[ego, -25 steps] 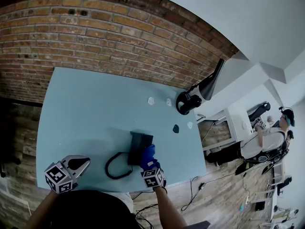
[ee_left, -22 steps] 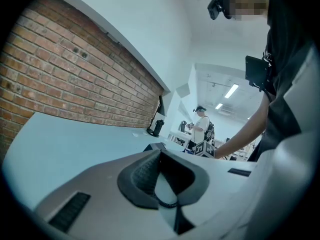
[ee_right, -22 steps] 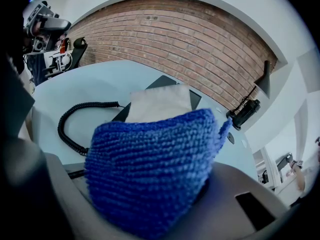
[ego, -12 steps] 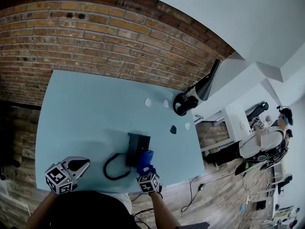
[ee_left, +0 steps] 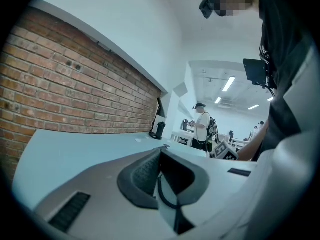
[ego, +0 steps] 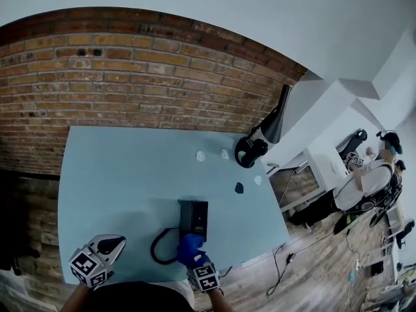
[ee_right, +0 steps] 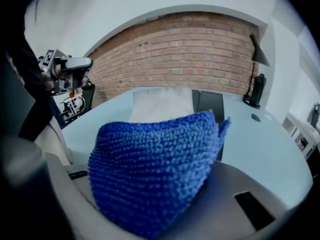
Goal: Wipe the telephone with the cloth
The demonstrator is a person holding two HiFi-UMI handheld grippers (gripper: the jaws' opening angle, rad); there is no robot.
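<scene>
The black telephone [ego: 194,218] lies on the light blue table [ego: 117,181], its coiled cord [ego: 161,247] looping toward the near edge. My right gripper [ego: 194,257] is shut on a bunched blue cloth [ego: 189,247] [ee_right: 155,169], which hangs just in front of the telephone's near end. In the right gripper view the cloth fills the jaws and the telephone [ee_right: 210,105] shows dark behind it. My left gripper [ego: 110,244] [ee_left: 161,156] hovers at the near left corner, away from the telephone, open with nothing between its pads.
A black stand with headphones [ego: 250,149] sits at the table's far right corner. Small white scraps [ego: 200,155] and a dark bit [ego: 239,188] lie beyond the telephone. A brick wall [ego: 130,77] backs the table. A person [ego: 364,184] stands off to the right.
My right gripper has drawn the cloth back from the telephone's near right side to just in front of its near end. The head view has tilted up. The left gripper has held its place.
</scene>
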